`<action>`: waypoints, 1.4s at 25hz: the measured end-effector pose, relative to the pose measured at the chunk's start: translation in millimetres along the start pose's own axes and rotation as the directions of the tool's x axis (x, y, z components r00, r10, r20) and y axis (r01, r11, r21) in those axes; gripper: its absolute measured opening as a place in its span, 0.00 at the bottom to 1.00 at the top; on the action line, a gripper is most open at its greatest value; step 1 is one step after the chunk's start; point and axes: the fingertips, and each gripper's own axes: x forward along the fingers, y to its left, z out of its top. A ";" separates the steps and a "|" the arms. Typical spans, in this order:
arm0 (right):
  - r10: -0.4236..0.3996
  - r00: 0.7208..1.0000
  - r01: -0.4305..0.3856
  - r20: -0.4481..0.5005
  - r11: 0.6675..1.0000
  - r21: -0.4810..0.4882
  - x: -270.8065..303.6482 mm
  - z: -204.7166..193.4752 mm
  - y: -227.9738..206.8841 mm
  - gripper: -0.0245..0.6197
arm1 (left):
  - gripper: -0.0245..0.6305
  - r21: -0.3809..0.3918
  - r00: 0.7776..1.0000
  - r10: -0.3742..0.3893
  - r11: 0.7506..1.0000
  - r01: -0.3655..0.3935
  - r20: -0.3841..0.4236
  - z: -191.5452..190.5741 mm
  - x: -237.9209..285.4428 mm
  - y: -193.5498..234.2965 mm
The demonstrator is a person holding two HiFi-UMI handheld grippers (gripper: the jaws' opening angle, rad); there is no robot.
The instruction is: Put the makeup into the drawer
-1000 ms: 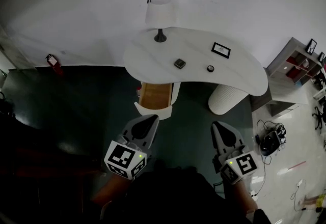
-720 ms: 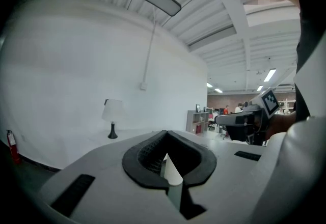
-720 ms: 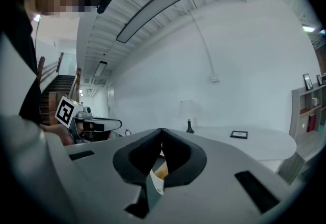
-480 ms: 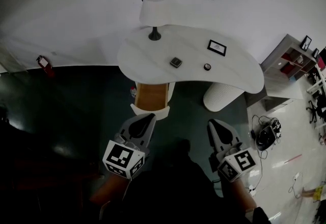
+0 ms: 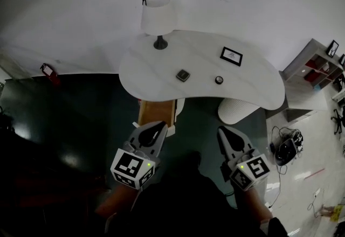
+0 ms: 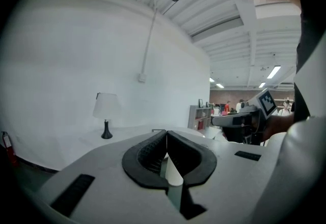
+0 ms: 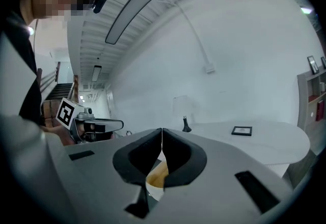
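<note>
On the white curved table (image 5: 253, 88) lie a small dark square case (image 5: 183, 75) and a small round dark jar (image 5: 219, 79). A wooden drawer (image 5: 156, 112) stands pulled out under the table's front edge. My left gripper (image 5: 160, 125) is shut and empty, its tip just short of the drawer's front. My right gripper (image 5: 222, 131) is also shut and empty, level with it further right. In the left gripper view the jaws (image 6: 166, 133) meet at the tip. Those of the right gripper (image 7: 162, 130) meet too, with the drawer's wood (image 7: 158, 174) showing below them.
A white-shaded lamp (image 5: 157, 16) and a black picture frame (image 5: 231, 56) stand at the table's back. A white ribbed pedestal (image 5: 237, 110) holds the table up on the right. A shelf unit (image 5: 315, 63) and cables (image 5: 284, 147) lie at the right, and a red extinguisher (image 5: 47, 71) at the left.
Both grippers have advanced toward the table together. The drawer front now lies close ahead of the left gripper's tip. Both stay shut.
</note>
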 end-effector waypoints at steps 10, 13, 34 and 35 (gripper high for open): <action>0.095 0.995 -0.095 0.001 0.995 0.009 34.3 18.8 -90.5 0.06 | 0.06 -0.013 0.999 0.040 0.999 -0.040 0.002 31.1 95.0 4.6; 0.102 0.994 -0.103 0.027 0.993 0.052 38.5 29.0 -114.9 0.06 | 0.06 -0.034 0.999 0.045 0.998 -0.045 -0.004 35.6 117.7 -0.3; 0.154 0.987 -0.150 -0.044 0.985 0.086 113.2 22.0 -162.2 0.06 | 0.15 -0.044 0.995 0.087 0.995 -0.089 -0.040 36.2 187.8 52.6; 0.150 0.988 -0.145 -0.045 0.985 0.093 120.7 24.7 -162.0 0.06 | 0.16 -0.046 0.996 0.085 0.995 -0.086 -0.037 36.9 190.0 60.1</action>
